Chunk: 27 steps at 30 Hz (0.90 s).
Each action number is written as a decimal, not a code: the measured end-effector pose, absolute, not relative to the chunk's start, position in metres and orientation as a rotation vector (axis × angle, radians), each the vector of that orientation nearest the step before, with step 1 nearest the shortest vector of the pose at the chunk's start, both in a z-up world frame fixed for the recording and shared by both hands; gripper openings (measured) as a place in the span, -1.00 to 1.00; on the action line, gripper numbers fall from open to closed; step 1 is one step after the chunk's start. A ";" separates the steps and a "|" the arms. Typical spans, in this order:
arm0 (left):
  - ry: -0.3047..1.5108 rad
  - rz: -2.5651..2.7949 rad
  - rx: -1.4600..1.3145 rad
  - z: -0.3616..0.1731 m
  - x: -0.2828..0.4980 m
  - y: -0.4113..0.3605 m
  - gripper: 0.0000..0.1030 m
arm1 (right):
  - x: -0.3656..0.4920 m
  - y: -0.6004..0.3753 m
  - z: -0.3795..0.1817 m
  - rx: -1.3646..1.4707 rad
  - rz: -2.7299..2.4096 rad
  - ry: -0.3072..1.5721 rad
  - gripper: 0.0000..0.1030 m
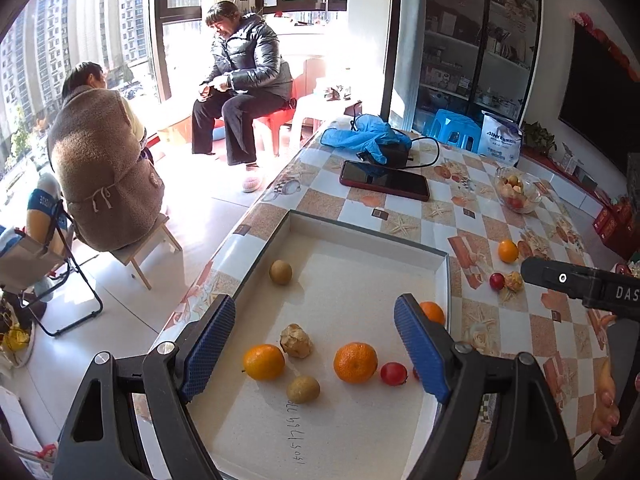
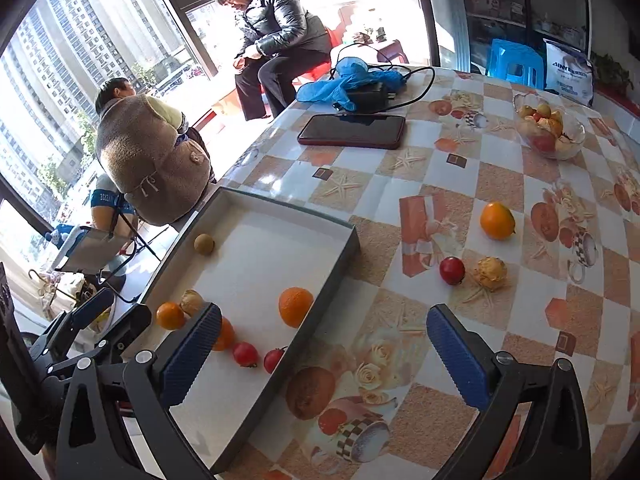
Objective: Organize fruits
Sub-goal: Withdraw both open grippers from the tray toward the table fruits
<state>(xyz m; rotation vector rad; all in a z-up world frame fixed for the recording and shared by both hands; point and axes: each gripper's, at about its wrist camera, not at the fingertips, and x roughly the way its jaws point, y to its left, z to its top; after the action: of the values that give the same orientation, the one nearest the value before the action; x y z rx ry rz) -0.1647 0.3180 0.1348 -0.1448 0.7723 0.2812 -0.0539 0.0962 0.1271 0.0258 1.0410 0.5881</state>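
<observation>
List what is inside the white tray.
In the white tray: three oranges, two brown round fruits, a papery husked fruit and two small red fruits. The left gripper's fingers cover part of one orange.

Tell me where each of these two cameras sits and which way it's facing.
Left wrist: on the left hand-held gripper, angled down over the white tray; its open blue fingers show, plus the right gripper's body and a hand at right.
Right wrist: on the right hand-held gripper, angled down over the tray's right wall and the tablecloth; its open fingers show, the left gripper at lower left.
Shared: tray, phone, glass bowl, loose orange.
</observation>
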 end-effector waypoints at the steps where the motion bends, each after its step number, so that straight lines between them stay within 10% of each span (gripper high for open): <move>1: 0.759 0.276 -0.138 0.143 -0.162 0.318 0.64 | -0.048 0.087 0.133 0.040 0.570 1.030 1.00; 10: 0.740 0.149 -0.076 0.170 -0.123 0.271 0.64 | 0.001 0.013 0.149 0.106 0.378 0.996 1.00; 27: 0.935 -0.024 0.093 0.046 -0.010 0.124 0.58 | -0.016 -0.071 0.035 0.013 0.214 1.120 1.00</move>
<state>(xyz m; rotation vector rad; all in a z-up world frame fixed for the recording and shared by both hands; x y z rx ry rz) -0.0096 0.1239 0.0462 0.0933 0.9353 -0.0237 -0.0161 -0.0708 0.0355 0.0125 1.1198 0.2142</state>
